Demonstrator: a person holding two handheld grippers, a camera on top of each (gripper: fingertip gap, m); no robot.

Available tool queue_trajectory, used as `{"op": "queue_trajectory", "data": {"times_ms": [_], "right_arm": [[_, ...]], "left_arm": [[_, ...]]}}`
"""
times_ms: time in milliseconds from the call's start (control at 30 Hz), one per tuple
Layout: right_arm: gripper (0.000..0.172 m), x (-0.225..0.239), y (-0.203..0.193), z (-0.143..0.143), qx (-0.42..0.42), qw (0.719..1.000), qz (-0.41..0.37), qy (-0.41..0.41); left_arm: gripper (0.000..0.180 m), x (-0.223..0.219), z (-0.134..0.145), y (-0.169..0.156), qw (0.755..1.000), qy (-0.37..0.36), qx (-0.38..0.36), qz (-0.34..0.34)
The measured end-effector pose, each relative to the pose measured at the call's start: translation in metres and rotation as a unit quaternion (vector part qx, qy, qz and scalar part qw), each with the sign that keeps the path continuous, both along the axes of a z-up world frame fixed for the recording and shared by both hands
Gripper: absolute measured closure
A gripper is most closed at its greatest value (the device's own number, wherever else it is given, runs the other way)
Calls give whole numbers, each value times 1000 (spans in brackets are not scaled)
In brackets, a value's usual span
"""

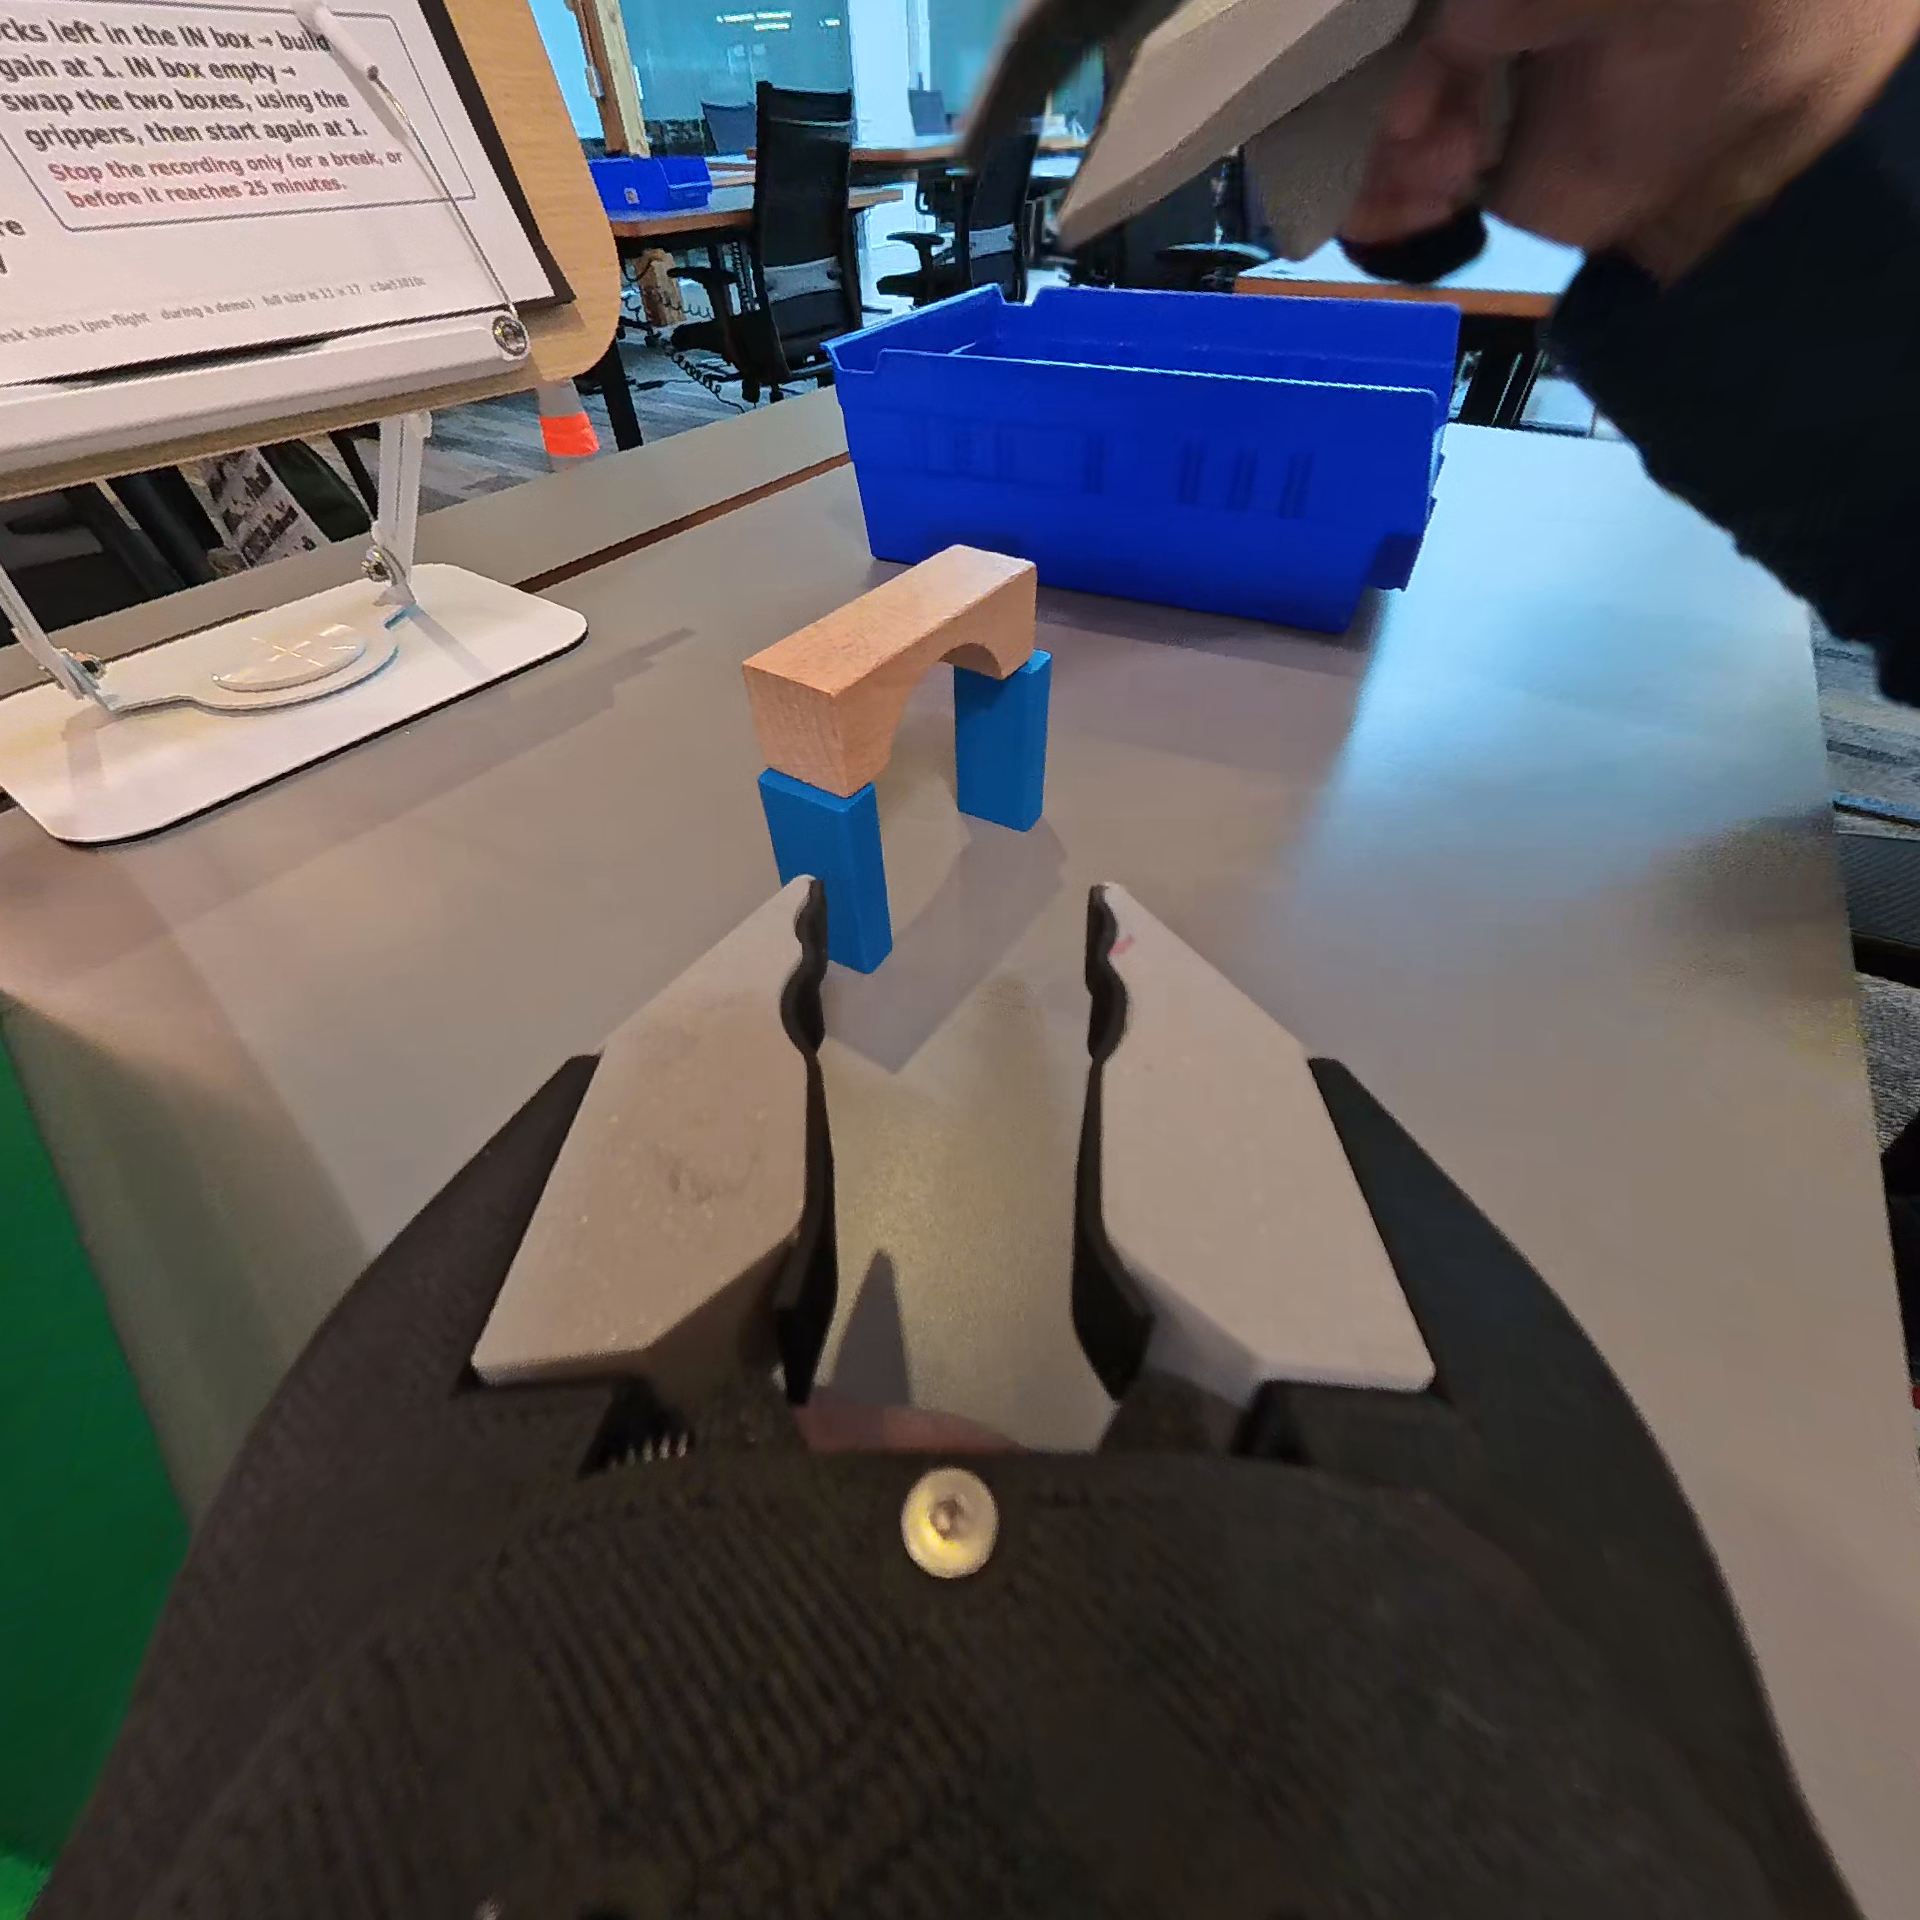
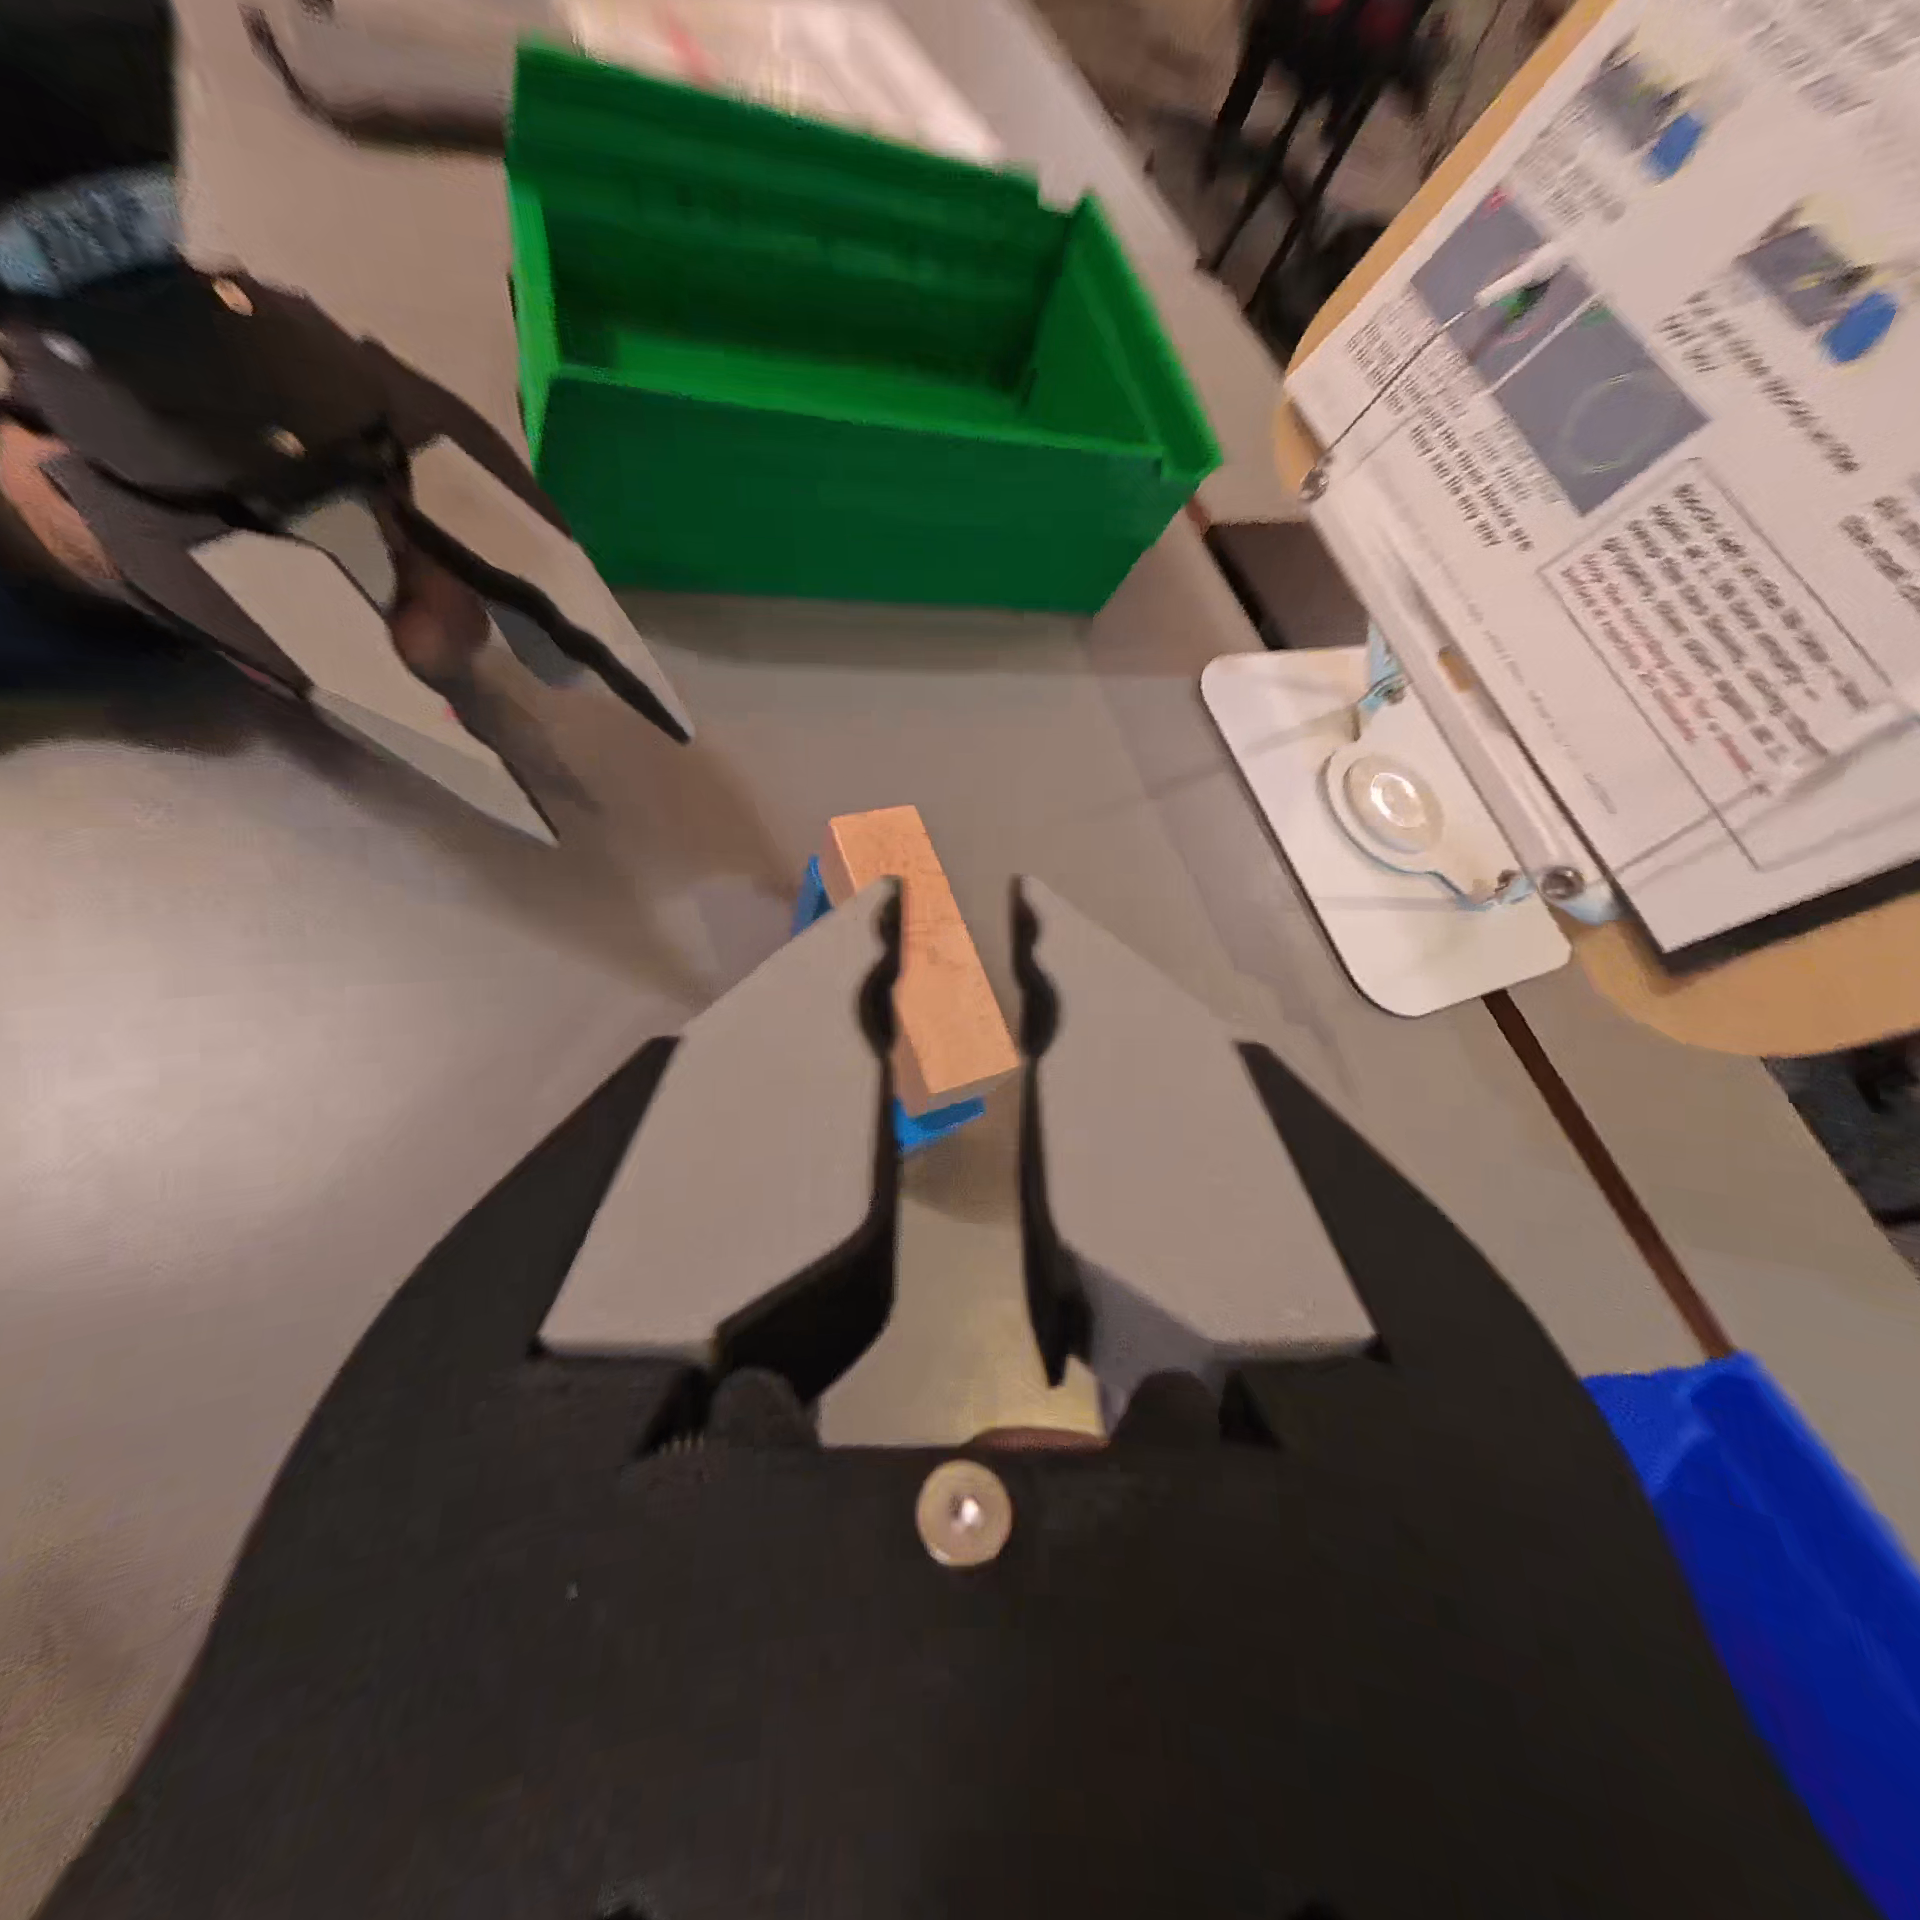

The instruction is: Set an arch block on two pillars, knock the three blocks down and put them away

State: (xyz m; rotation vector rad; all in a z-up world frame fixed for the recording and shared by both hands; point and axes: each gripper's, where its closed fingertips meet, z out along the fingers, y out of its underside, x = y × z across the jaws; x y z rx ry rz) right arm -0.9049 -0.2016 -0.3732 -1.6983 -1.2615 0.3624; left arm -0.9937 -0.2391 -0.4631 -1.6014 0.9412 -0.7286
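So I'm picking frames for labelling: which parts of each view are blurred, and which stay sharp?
Left wrist view: arch block and blue pillars are crisp; the right hand-held gripper at the top is motion-smeared. Right wrist view: blurred throughout, with the green bin and instruction sheet smeared.

Our left gripper (image 1: 956, 935) low over our grey table (image 1: 1455, 935), jaws apart and bare, wooden arch (image 1: 883, 665) on two upright blue pillars (image 1: 826, 862) just ahead, blue bin (image 1: 1143, 457) behind, document stand (image 1: 260, 665) left, right gripper (image 1: 1195, 114) blurred above.
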Motion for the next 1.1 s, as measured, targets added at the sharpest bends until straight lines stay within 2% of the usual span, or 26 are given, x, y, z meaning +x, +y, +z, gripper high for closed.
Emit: {"op": "queue_trajectory", "data": {"times_ms": [67,133,200,267,367,533,1100], "right_arm": [[166,14,-9,-4,7,997,-28,71],[172,28,-9,-29,-18,993,-65,96],[172,40,-3,-63,-45,990,-99,88],[172,42,-2,-93,-85,988,-99,80],[172,49,4,-123,-112,985,-120,44],[172,52,6,-139,-112,985,-133,13],[166,38,7,-159,-142,982,-127,-1]], "left_arm": [[134,0,0,1,1000,-1,-2,1],[135,-1,0,3,1000,-2,-6,6],[139,-3,-1,5,1000,-4,-13,13],[145,-4,-3,10,999,-3,-21,25],[149,-4,-6,12,999,6,-27,32],[148,-2,-12,13,999,21,-38,30],[145,-3,-12,15,998,18,-45,35]]}}
